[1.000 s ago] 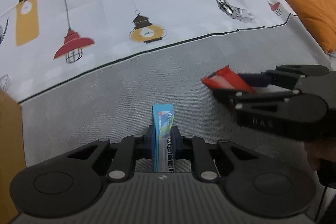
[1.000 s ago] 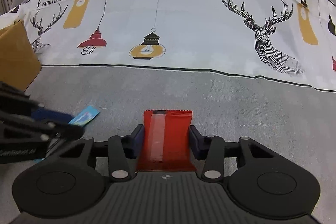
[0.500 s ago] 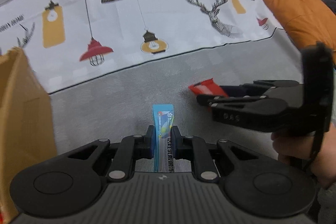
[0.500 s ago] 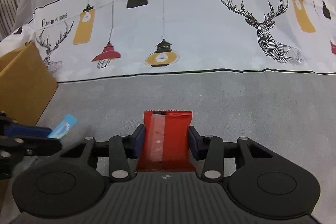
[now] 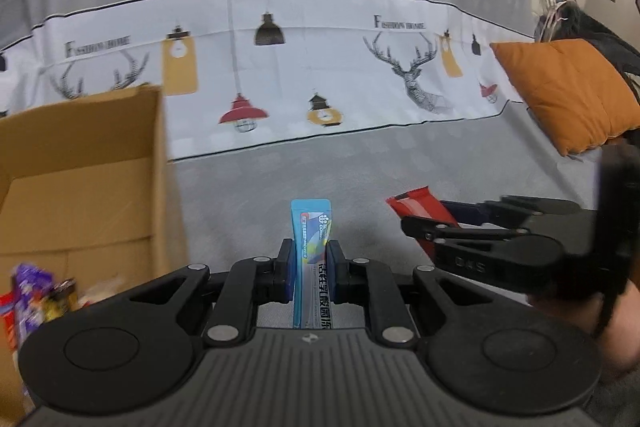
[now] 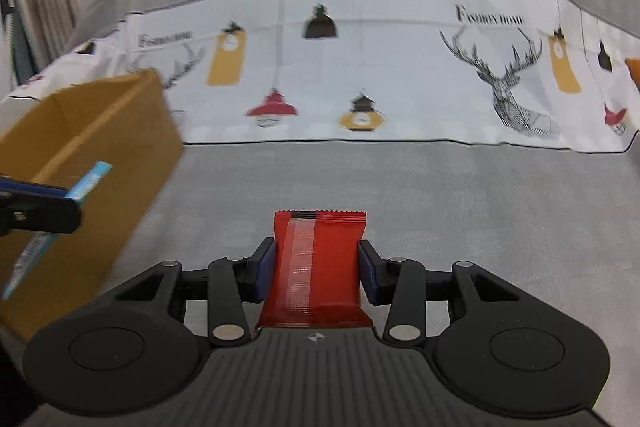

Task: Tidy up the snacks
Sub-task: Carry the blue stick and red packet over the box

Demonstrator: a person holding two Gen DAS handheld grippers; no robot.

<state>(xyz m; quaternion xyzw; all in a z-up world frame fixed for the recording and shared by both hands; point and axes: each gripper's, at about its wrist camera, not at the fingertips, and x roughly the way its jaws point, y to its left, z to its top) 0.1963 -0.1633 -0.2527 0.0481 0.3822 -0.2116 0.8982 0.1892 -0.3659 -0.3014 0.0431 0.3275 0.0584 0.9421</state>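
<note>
- Both tongs have swung toward the cardboard box (image 5: pixel 84 187), now in view.
- Left tongs (image 5: pixel 311 261) clamp my blue sachet (image 5: pixel 312 227); right tongs (image 6: pixel 317 267) clamp my red packet (image 6: pixel 316 267).
- Step: carrying. Next: position over the box opening, then release.

We've swung toward the box

Our view now takes in the box (image 5: pixel 84 183) with snacks (image 5: pixel 36 291) inside; both grippers sit nearer the box than before.

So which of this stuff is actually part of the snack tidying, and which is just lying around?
Part of the job:
- blue snack sachet in left tongs
- red snack packet in right tongs
- cardboard box with snacks inside

Just lying about:
- orange cushion
- lamp-and-deer print cloth
</note>
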